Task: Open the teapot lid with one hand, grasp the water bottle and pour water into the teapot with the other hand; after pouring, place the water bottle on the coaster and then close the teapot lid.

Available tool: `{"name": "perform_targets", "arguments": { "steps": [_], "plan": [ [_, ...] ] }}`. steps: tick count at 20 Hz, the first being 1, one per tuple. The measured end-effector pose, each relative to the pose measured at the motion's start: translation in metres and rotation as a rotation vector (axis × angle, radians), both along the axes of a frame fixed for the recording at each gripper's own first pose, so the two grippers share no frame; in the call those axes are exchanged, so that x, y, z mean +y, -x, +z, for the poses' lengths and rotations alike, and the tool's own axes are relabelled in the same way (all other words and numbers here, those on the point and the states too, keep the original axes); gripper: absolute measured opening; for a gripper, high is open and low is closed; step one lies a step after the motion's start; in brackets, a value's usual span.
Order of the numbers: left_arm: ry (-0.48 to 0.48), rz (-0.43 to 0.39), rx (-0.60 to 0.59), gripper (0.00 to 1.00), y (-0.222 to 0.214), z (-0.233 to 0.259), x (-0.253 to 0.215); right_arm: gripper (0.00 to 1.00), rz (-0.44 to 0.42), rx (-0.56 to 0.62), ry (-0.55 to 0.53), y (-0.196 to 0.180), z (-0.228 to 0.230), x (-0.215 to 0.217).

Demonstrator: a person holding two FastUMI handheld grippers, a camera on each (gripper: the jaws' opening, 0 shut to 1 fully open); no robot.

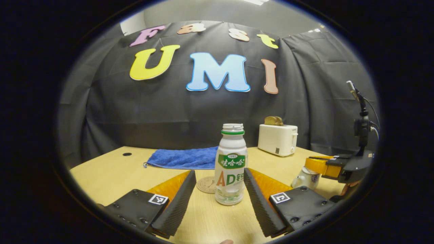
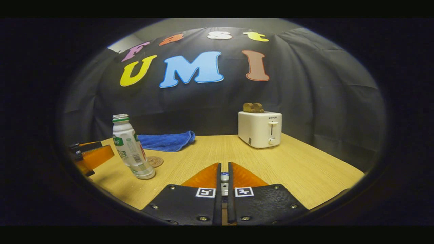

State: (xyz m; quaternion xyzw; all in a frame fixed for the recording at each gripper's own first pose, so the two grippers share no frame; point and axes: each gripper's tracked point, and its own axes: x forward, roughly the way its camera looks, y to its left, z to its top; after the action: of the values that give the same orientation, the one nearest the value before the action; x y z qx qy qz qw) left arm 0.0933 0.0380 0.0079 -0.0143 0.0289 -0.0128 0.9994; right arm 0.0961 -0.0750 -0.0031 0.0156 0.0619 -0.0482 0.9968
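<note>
Bottle grasp, lid pinched.
My left gripper (image 1: 219, 189) stands wide open astride the water bottle (image 1: 231, 166), upright beside the coaster (image 1: 206, 184); I'd close squarely mid-body while my right gripper (image 2: 224, 178) pinches the teapot lid (image 2: 224, 177).

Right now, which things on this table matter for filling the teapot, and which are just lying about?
For the job:
water bottle
teapot
teapot lid knob
coaster
left gripper
right gripper

Just lying about:
blue towel
toaster with bread in its slots
</note>
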Motion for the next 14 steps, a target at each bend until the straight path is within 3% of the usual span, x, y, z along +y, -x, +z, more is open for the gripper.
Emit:
{"name": "perform_targets", "arguments": {
  "steps": [8, 9, 11, 14],
  "plan": [
    [-0.015, -0.027, -0.002, 0.99, -0.010, -0.004, -0.011, 0.06, 0.020, -0.085, 0.018, 0.011, 0.029, 0.006],
    [-0.018, -0.037, 0.004, 0.94, -0.014, -0.006, -0.015, 0.07, 0.035, -0.093, 0.016, 0.015, 0.034, 0.011],
    [-0.022, -0.060, 0.023, 0.99, -0.024, -0.016, -0.024, 0.07, 0.055, -0.115, 0.014, 0.023, 0.043, 0.018],
    [-0.041, -0.030, 0.035, 0.94, -0.037, -0.021, -0.017, 0.06, 0.063, -0.147, 0.028, 0.030, 0.056, 0.019]
  ]
}}
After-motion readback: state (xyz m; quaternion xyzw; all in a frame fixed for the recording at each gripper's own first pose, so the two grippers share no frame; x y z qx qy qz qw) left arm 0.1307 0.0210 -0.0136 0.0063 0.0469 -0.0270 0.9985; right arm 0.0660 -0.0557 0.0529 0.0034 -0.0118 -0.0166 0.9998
